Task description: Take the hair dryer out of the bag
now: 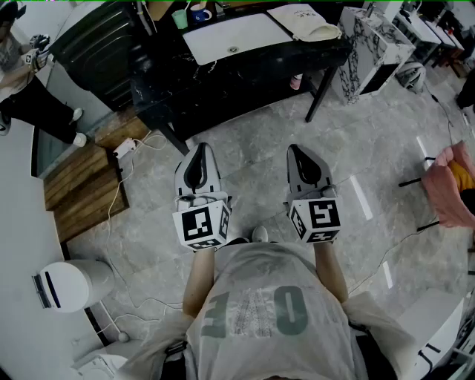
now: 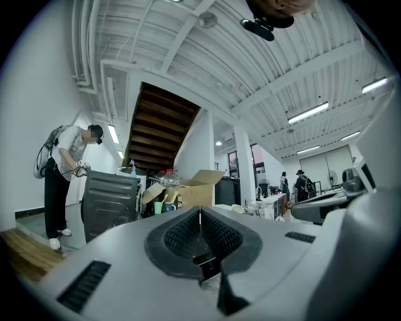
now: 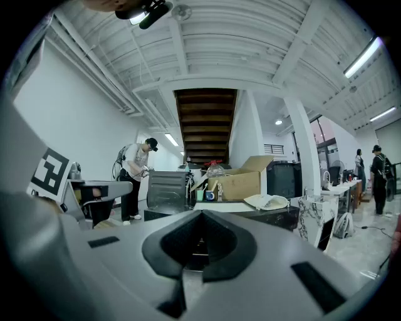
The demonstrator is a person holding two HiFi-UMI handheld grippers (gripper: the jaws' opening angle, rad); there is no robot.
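Observation:
A cream cloth bag (image 1: 303, 22) lies at the right end of the dark table (image 1: 245, 74), far ahead of me; the right gripper view shows the bag (image 3: 268, 201) beside a white mat. No hair dryer is in sight. My left gripper (image 1: 200, 151) and right gripper (image 1: 295, 152) are side by side at waist height over the floor, well short of the table. Both point level toward it. The left gripper (image 2: 200, 210) has its jaws closed together with nothing between them, and so does the right gripper (image 3: 200, 215).
On the table's left end stand a dark suitcase (image 1: 96, 44), a cardboard box (image 3: 241, 182) and cups. A marble-patterned box (image 1: 375, 44) stands to the right of the table. A wooden pallet (image 1: 82, 189), a power strip (image 1: 125, 147), cables and a white bin (image 1: 70, 286) are at left. Another person (image 3: 135, 178) stands there.

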